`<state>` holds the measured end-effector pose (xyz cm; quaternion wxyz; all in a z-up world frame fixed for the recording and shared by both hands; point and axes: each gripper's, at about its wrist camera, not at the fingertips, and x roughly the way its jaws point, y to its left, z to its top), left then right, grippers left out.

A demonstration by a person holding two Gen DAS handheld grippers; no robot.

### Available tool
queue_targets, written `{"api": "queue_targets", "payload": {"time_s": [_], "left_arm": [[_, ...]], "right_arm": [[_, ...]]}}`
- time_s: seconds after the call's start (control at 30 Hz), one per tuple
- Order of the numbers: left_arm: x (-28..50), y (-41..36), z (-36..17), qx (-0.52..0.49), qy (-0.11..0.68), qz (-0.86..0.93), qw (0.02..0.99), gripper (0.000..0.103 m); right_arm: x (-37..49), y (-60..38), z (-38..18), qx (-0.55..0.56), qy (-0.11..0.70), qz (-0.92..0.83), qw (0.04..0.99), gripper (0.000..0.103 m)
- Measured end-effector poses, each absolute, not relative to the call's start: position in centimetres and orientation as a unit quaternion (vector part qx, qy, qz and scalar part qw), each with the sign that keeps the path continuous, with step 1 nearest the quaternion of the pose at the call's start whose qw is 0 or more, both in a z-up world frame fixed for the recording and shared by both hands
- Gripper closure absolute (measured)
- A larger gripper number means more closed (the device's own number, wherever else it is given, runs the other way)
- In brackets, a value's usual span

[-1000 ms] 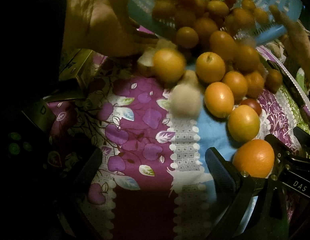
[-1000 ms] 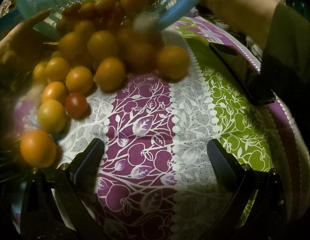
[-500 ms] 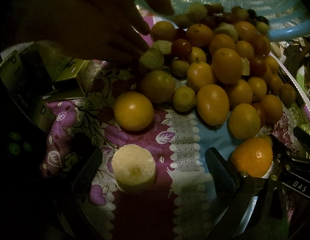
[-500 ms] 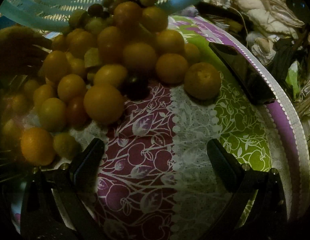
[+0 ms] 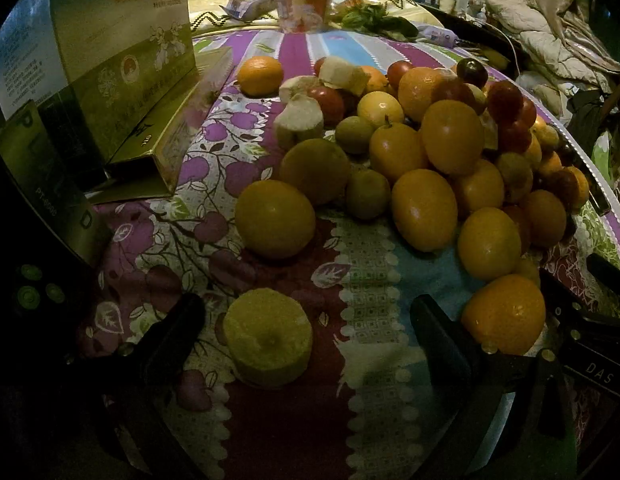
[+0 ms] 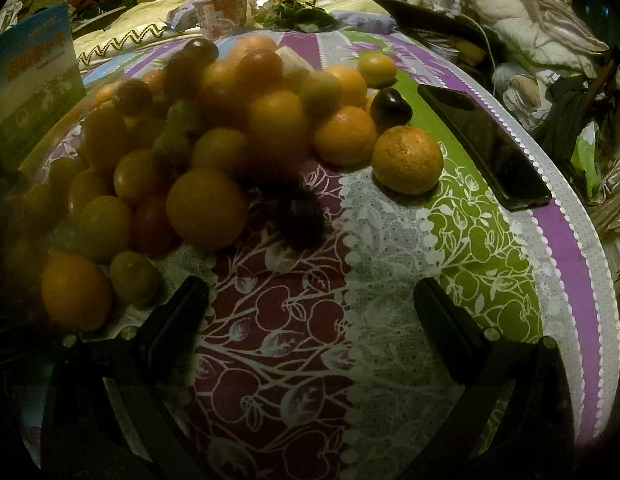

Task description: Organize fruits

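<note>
Hovering low over the patterned counter point(image 6: 389, 240), I hold my left gripper point(image 5: 306, 332) and right gripper point(image 6: 310, 312) with jaws spread and empty. A pale banana slice point(image 5: 268, 340) lies between the left jaws; beyond it the fruit pile point(image 5: 449, 168) sprawls unsorted, with a rough orange point(image 6: 407, 160) apart beside a phone point(image 6: 485, 144). Sorting has yet to begin; closing on the slice looks the likeliest first move

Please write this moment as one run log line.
phase: before sorting | fruit pile: loose on tablecloth | left gripper: open, empty | right gripper: open, empty
</note>
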<state>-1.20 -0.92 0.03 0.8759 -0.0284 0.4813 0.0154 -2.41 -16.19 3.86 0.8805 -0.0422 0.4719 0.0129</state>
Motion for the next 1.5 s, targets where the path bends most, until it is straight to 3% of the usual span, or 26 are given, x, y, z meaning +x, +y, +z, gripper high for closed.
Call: {"api": "queue_targets", "payload": {"time_s": [1.07, 1.27, 1.43, 1.47, 1.5], "left_arm": [[-1.6, 0.0, 0.1, -0.029, 0.48, 0.015, 0.877, 0.0], [-1.6, -0.1, 0.1, -0.031, 0.479, 0.015, 0.877, 0.0], [-1.3, 0.0, -0.2, -0.031, 0.49, 0.017, 0.871, 0.0], [-1.1, 0.2, -0.1, -0.034, 0.498, 0.013, 0.866, 0.0], [-0.9, 0.3, 0.1, -0.038, 0.51, 0.008, 0.859, 0.0]], "right_arm": [[-2.0, -16.1, 4.0, -0.055, 0.478, 0.01, 0.876, 0.0], [-2.0, -18.2, 5.2, -0.004, 0.494, 0.077, 0.866, 0.0], [-6.0, -18.9, 8.1, -0.003, 0.447, 0.177, 0.877, 0.004], [-6.5, -18.8, 8.5, -0.006, 0.44, 0.193, 0.877, 0.006], [-6.8, -18.5, 8.7, -0.012, 0.438, 0.212, 0.874, 0.016]]}}
